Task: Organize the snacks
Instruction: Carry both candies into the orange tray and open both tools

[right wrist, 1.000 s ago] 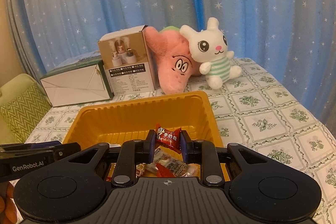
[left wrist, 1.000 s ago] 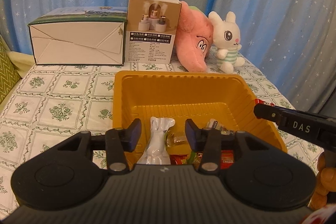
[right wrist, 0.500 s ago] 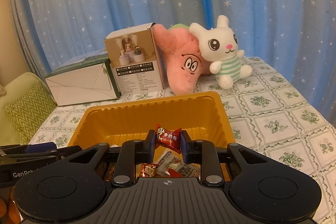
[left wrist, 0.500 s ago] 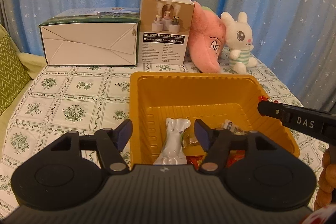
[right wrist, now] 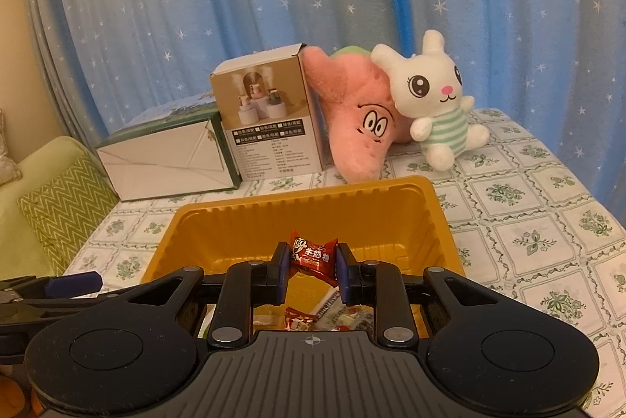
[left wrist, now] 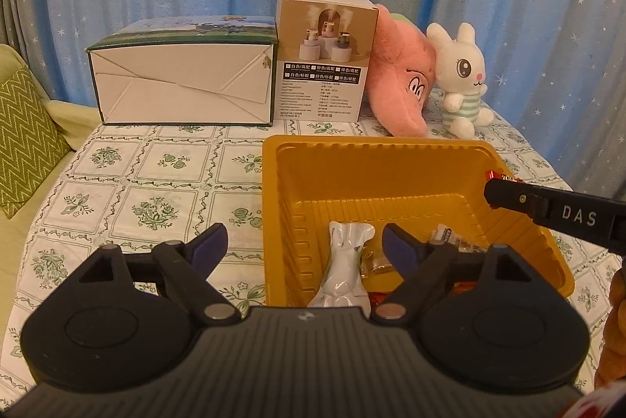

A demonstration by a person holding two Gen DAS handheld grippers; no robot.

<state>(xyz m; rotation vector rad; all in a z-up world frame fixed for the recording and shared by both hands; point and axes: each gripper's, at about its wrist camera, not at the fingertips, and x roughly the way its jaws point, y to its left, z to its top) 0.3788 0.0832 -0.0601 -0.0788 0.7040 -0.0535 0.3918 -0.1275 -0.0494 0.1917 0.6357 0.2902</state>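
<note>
Home room, starry curtain (right wrist: 156, 7), plush rabbit (right wrist: 434, 97), floral tablecloth (left wrist: 156, 183)

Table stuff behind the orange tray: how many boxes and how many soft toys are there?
Boxes: 2, the long white carton and the tan humidifier box.
Soft toys: 2, the pink starfish plush and the white bunny.
Total: 4, all beyond the orange tray.

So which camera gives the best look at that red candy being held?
The right wrist view: the red candy sits centred between the closed jaws, label facing the camera. The left wrist view shows only a red sliver above the right gripper's tip.
</note>
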